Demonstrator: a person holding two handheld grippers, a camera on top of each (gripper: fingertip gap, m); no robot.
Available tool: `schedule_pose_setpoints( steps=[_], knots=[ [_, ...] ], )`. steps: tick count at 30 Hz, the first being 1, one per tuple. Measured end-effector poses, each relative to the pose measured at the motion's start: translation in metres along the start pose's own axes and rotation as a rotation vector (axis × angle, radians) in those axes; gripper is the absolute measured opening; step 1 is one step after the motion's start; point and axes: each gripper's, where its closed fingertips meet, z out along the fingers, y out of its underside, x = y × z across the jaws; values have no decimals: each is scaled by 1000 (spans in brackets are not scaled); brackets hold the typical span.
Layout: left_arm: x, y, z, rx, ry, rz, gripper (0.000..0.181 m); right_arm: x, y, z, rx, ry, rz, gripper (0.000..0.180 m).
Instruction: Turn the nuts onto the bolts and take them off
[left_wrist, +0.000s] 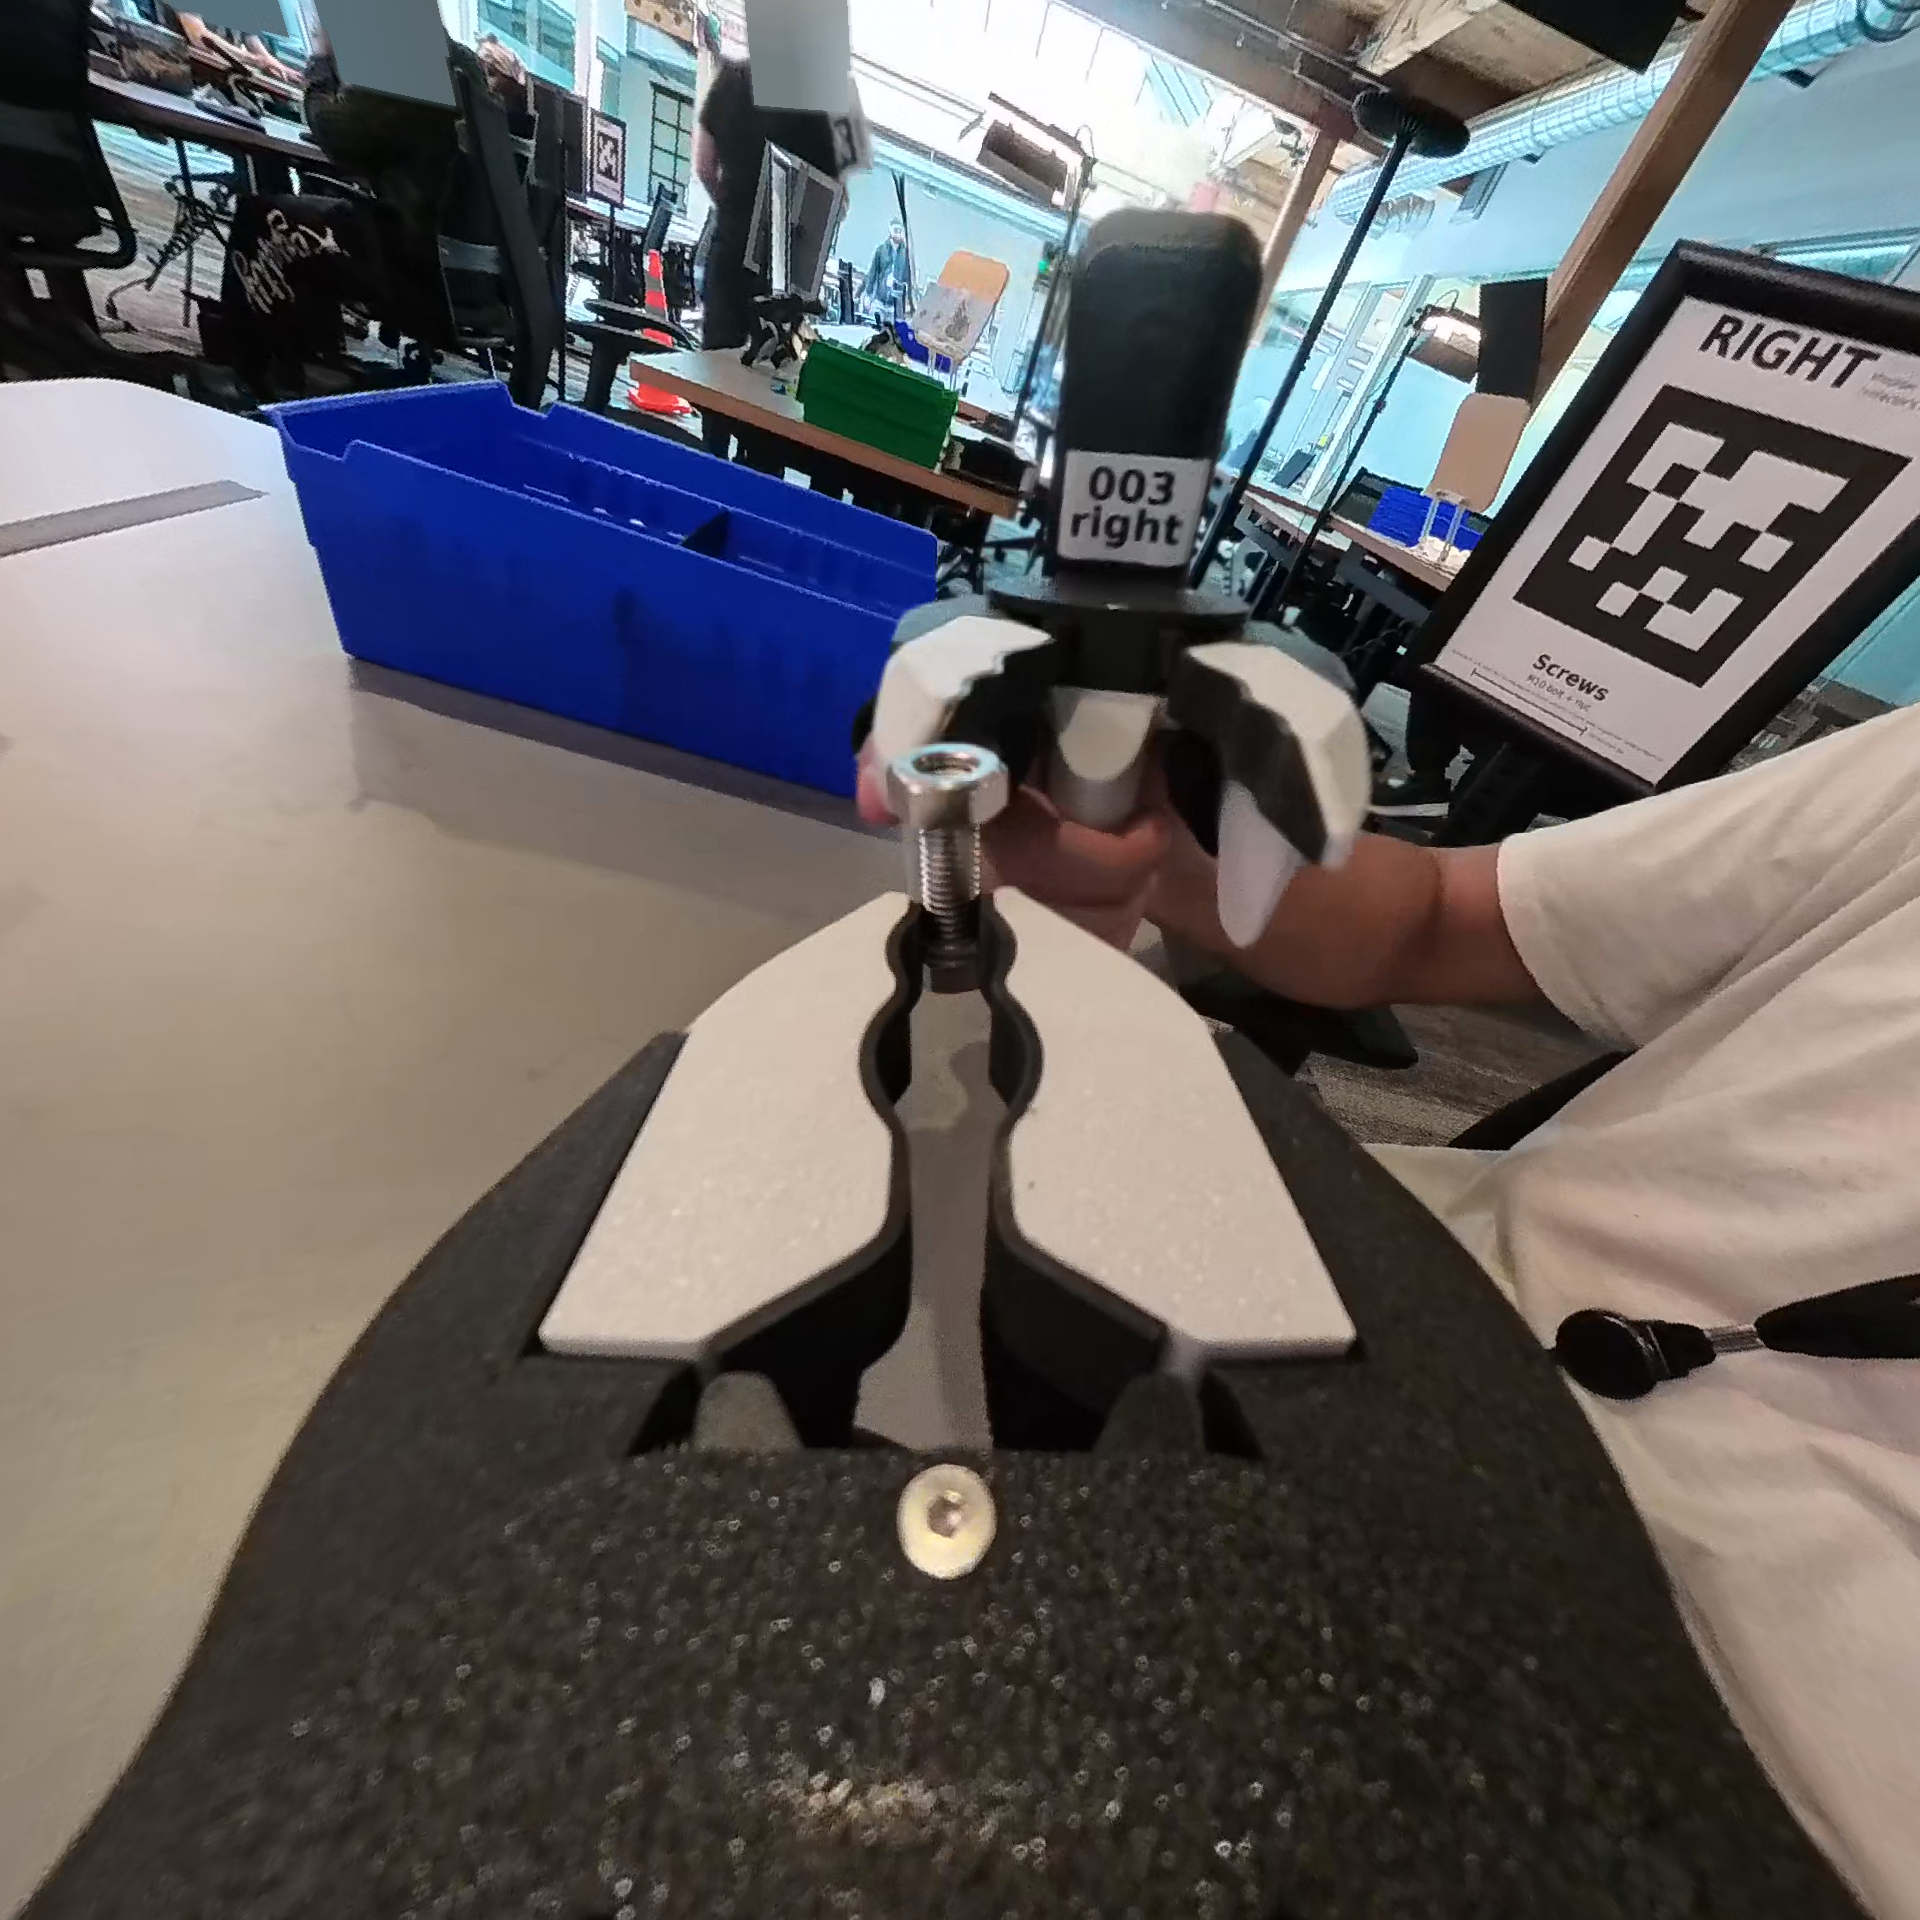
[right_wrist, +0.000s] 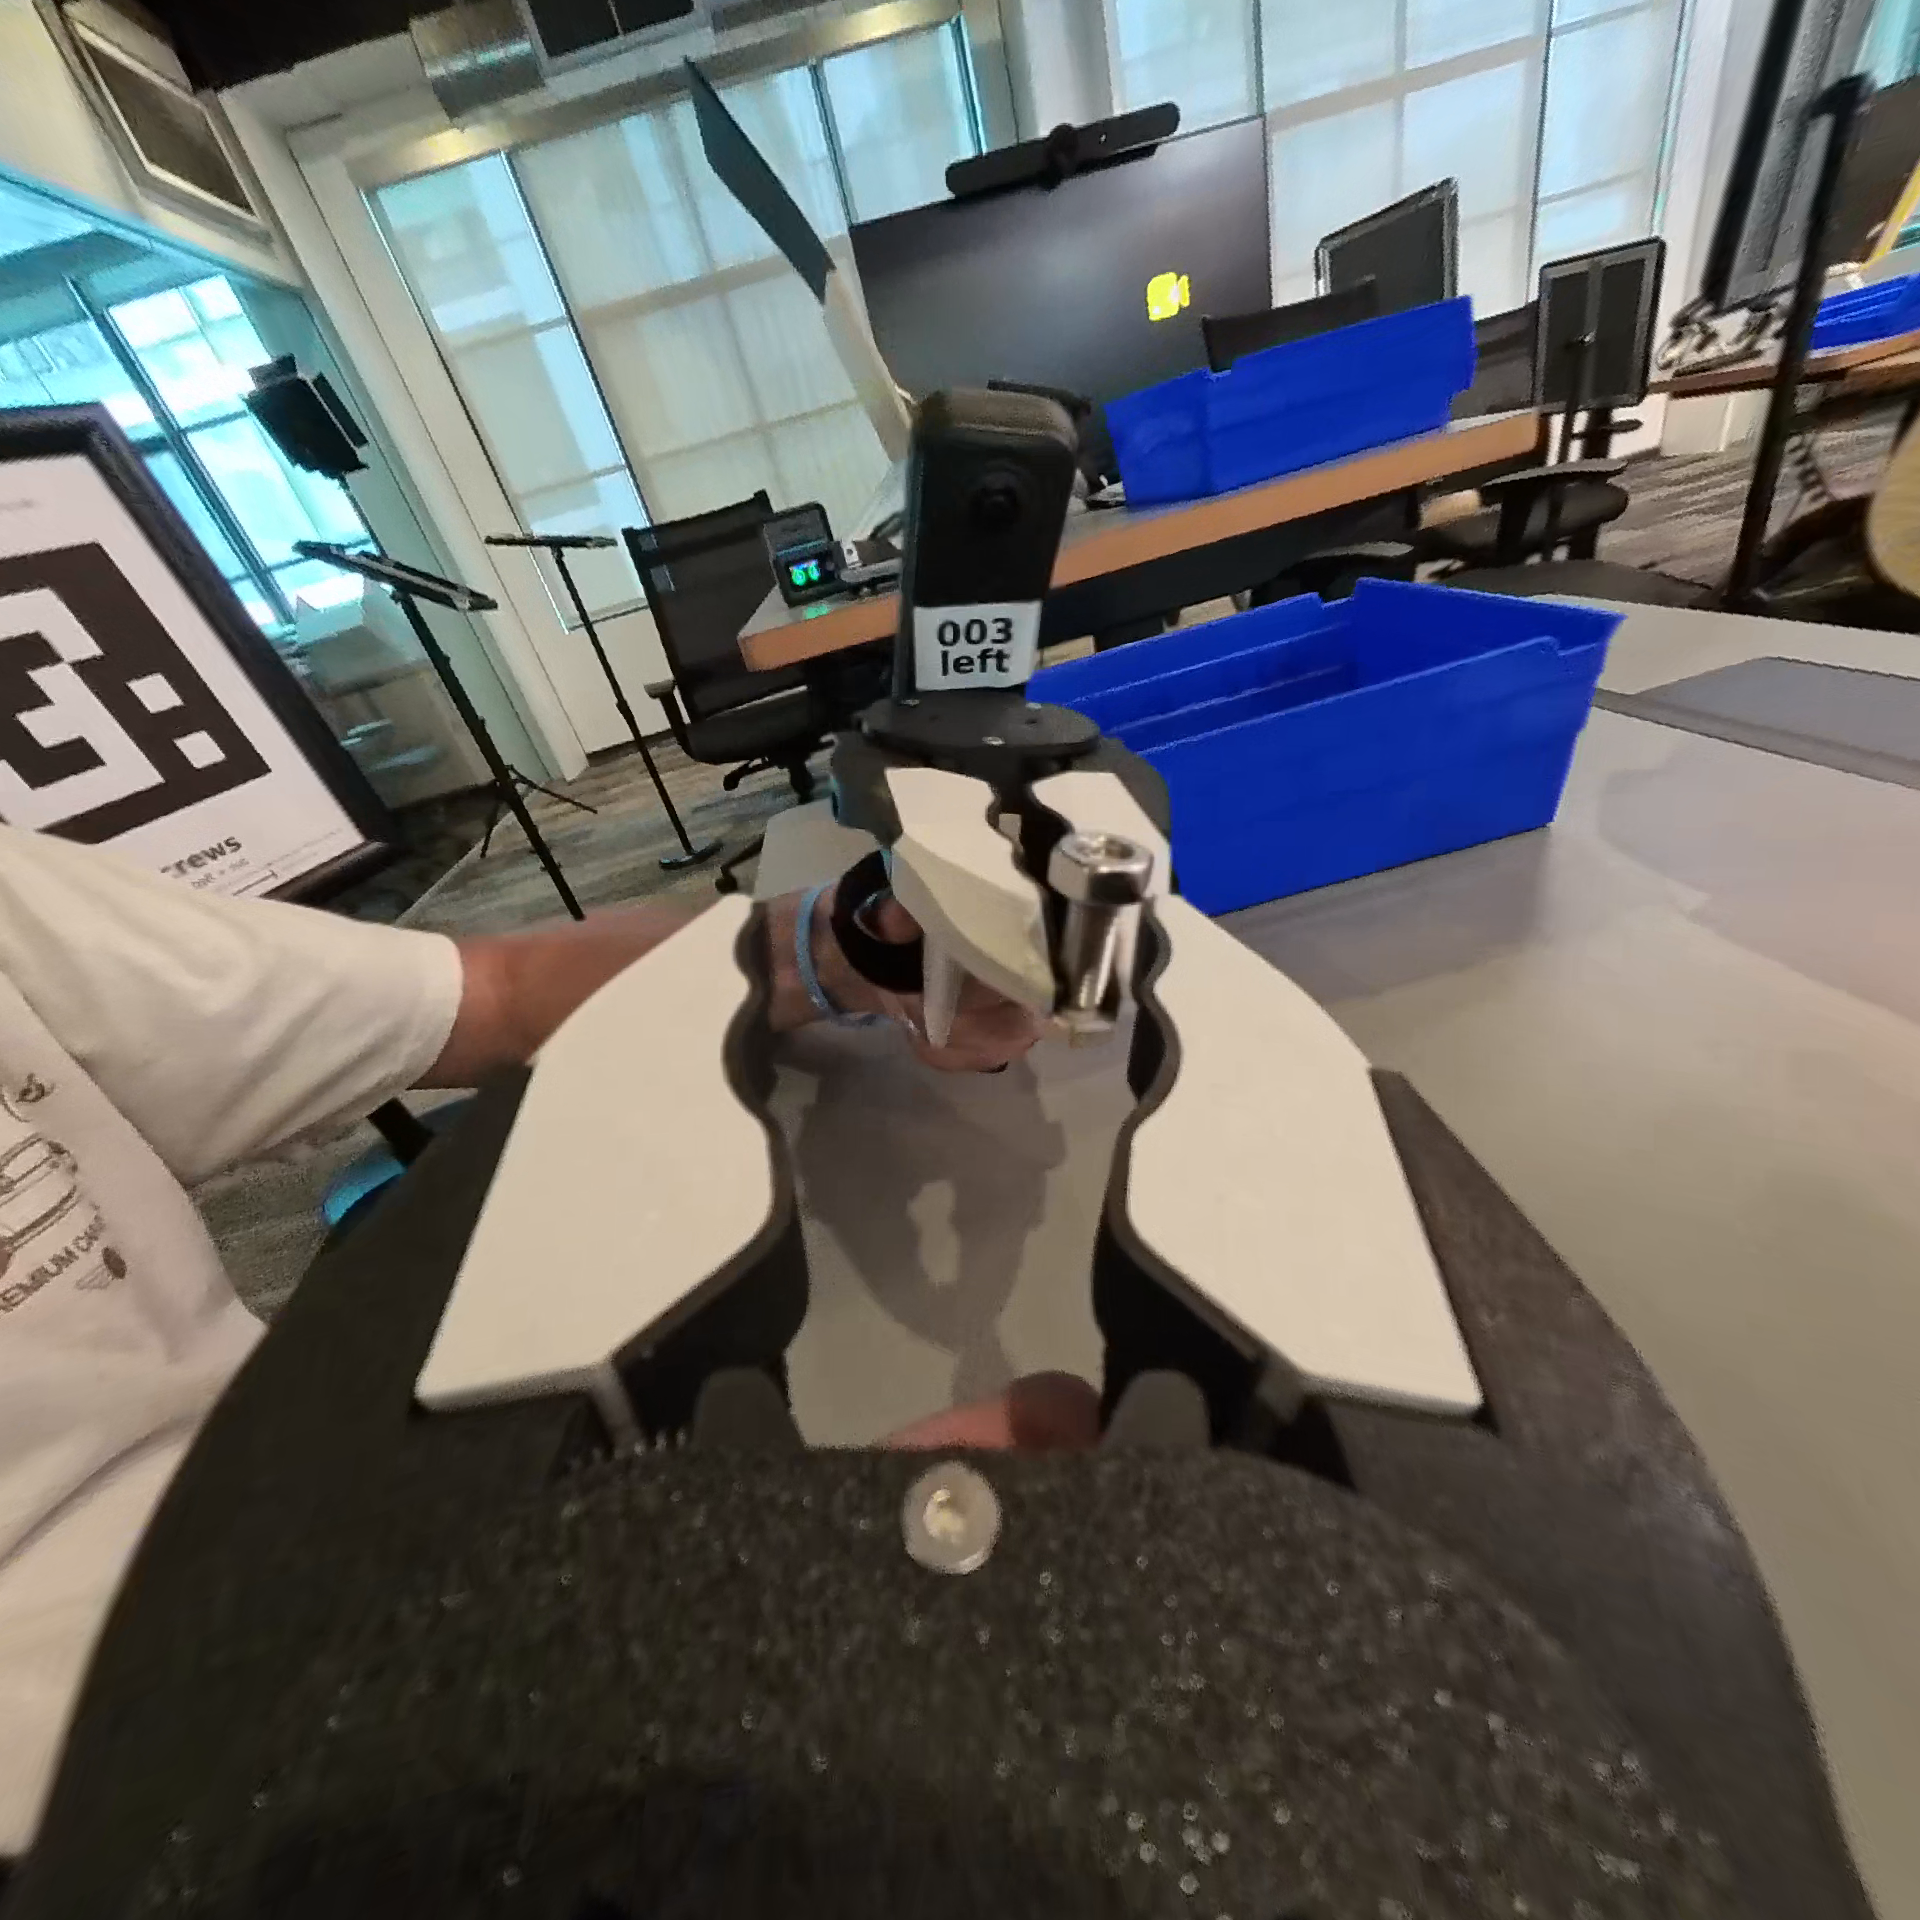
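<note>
A silver bolt (left_wrist: 943, 868) stands upright with its wide end (left_wrist: 948, 784) on top. My left gripper (left_wrist: 948, 935) is shut on its lower end, above the grey table (left_wrist: 312, 935). My right gripper (left_wrist: 1081, 821) faces it from just behind, jaws open and empty. In the right wrist view the bolt (right_wrist: 1099, 930) sits close to the inner side of my right gripper's (right_wrist: 951, 956) right-hand fingertip, apart from it. The left gripper (right_wrist: 1070, 1003) clamps it there. A small silver piece (right_wrist: 1081, 1029) at the bolt's bottom may be a nut; I cannot tell.
A blue plastic bin (left_wrist: 582, 582) stands on the table behind the grippers and also shows in the right wrist view (right_wrist: 1351, 748). A framed marker sign (left_wrist: 1704, 520) stands off the table edge. A person's forearm (left_wrist: 1403, 914) and white shirt are on the near side. The tips of both grippers are at nearly the same place.
</note>
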Motion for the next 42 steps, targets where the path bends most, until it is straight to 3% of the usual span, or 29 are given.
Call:
schedule_pose_setpoints(
  steps=[4, 10, 16, 22, 29, 36, 42],
  knots=[
    [1, 3, 1, -10, -3, -1, 9, 10, 2, 25, -29, -31, 29, 70],
    [2, -1, -2, 0, 4, 5, 9, 5, -3, -9, -5, 22, -1, 66],
    [1, 5, 0, -15, -4, -1, 10, 7, 8, 30, -62, -21, -10, 70],
    [0, 2, -3, -6, -4, 0, 9, 9, -6, -6, -5, 23, 1, 66],
    [2, 5, -1, -18, -1, 4, 9, 8, -2, 28, -8, -77, 86, 69],
    [2, 0, -4, -5, 1, 9, 10, 0, -9, -5, -2, -28, 22, 67],
    [3, 2, -3, -8, -2, 10, 9, 11, 8, 34, -55, -79, 68, 70]
  ],
)
